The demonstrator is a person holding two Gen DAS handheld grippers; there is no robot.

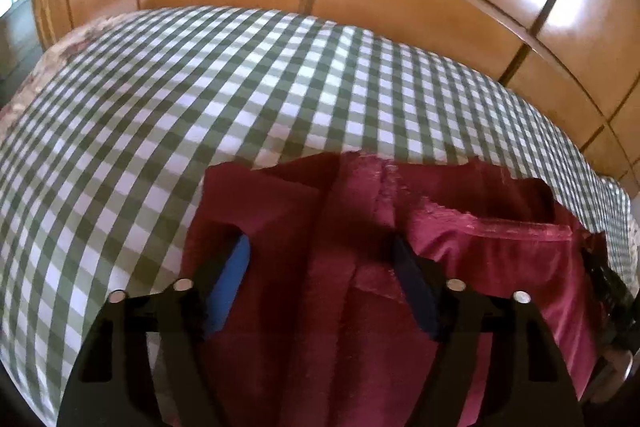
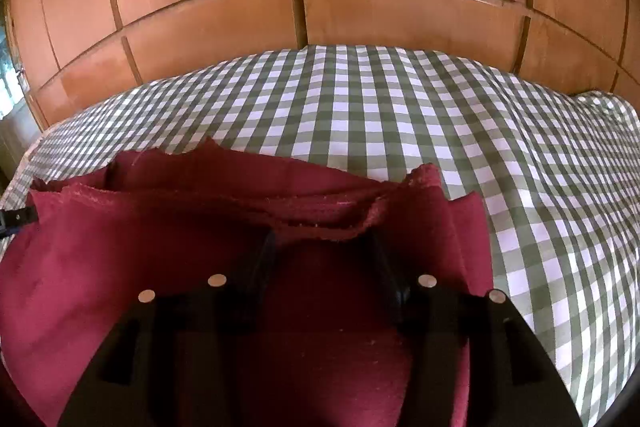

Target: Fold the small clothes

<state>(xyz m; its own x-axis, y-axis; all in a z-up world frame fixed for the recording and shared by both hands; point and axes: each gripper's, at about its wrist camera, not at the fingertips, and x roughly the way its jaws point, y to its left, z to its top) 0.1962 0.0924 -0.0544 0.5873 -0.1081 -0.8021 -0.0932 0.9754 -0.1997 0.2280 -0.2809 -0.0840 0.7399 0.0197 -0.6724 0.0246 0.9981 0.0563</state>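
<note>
A dark red garment (image 1: 480,259) lies crumpled on a green and white checked cloth (image 1: 200,107). Its raw edges and a seam face away from me. My left gripper (image 1: 320,259) hangs over the garment's left part with its blue pads (image 1: 234,267) wide apart; red fabric lies between and under them, unpinched. In the right wrist view the same garment (image 2: 120,247) shows a doubled, frayed edge. My right gripper (image 2: 322,247) stands open there, and that edge drapes over its fingertips and hides them.
The checked cloth (image 2: 360,107) stretches far ahead and to both sides of the garment. Behind it stands a wall of glossy wooden wardrobe doors (image 2: 200,7). A black piece of the other gripper (image 2: 16,217) shows at the left rim of the right wrist view.
</note>
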